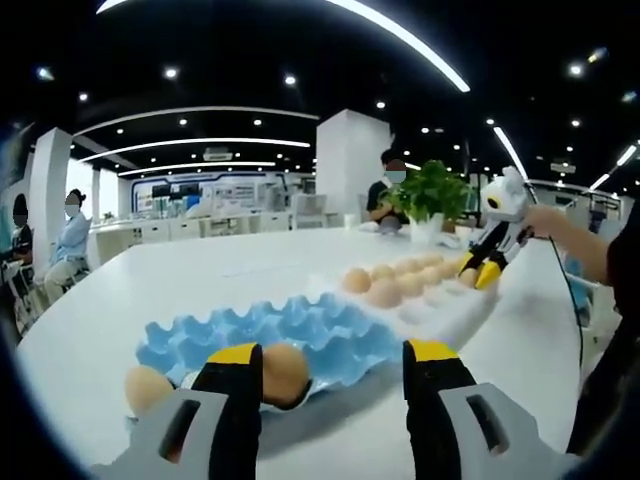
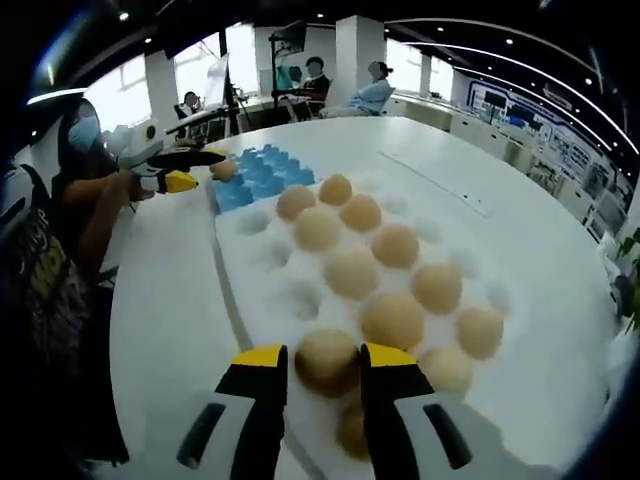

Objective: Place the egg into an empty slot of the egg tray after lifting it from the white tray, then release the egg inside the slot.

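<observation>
In the right gripper view, my right gripper (image 2: 326, 372) is shut on a brown egg (image 2: 327, 360) at the near end of the white tray (image 2: 270, 255). The egg sits low, at the tray's surface. Several more eggs fill that tray. Farther along the table lies the blue egg tray (image 2: 262, 176), with my left gripper (image 2: 188, 181) at its edge. In the left gripper view, my left gripper (image 1: 335, 368) stands open just in front of the blue egg tray (image 1: 300, 330). Two eggs (image 1: 287, 372) rest in its nearest slots. The right gripper (image 1: 482, 270) is at the white tray's (image 1: 445, 305) far end.
Both trays lie on a long white table (image 1: 200, 275). A potted plant (image 1: 432, 192) stands at its far end. The person's arm (image 1: 575, 235) reaches in from the right, and their masked figure (image 2: 75, 215) is beside the table. Other people sit in the background.
</observation>
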Available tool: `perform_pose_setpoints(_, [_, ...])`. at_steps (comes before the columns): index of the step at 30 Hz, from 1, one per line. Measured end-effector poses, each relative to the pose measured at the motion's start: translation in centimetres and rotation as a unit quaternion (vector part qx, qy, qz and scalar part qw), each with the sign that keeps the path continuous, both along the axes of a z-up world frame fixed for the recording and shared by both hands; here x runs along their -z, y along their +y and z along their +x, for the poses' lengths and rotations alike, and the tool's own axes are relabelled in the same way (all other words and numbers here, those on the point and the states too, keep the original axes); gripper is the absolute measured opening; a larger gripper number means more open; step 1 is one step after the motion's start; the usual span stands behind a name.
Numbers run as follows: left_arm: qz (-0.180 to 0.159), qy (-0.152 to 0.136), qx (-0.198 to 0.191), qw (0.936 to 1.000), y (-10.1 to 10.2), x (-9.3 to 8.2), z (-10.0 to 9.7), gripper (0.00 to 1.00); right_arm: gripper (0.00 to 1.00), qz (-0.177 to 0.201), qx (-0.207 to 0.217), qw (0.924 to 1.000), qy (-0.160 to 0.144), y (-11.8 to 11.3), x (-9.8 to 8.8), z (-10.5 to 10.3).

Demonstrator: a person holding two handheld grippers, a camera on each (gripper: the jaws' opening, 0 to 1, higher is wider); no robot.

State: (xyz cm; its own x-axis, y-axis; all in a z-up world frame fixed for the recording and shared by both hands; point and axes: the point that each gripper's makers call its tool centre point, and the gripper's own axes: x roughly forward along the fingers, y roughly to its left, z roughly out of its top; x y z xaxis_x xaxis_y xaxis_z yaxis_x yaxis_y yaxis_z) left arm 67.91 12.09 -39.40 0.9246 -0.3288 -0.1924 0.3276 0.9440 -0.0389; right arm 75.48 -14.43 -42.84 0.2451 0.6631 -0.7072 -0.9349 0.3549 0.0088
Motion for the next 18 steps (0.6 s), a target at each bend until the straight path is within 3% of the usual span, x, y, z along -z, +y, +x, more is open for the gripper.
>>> perform_pose_setpoints(18, [0.002, -0.003, 0.002, 1.0, 0.11, -0.2, 0.04, 0.57, 0.27, 0.027, 0.021, 0.9994, -0.008, 0.05, -0.26, 0.2])
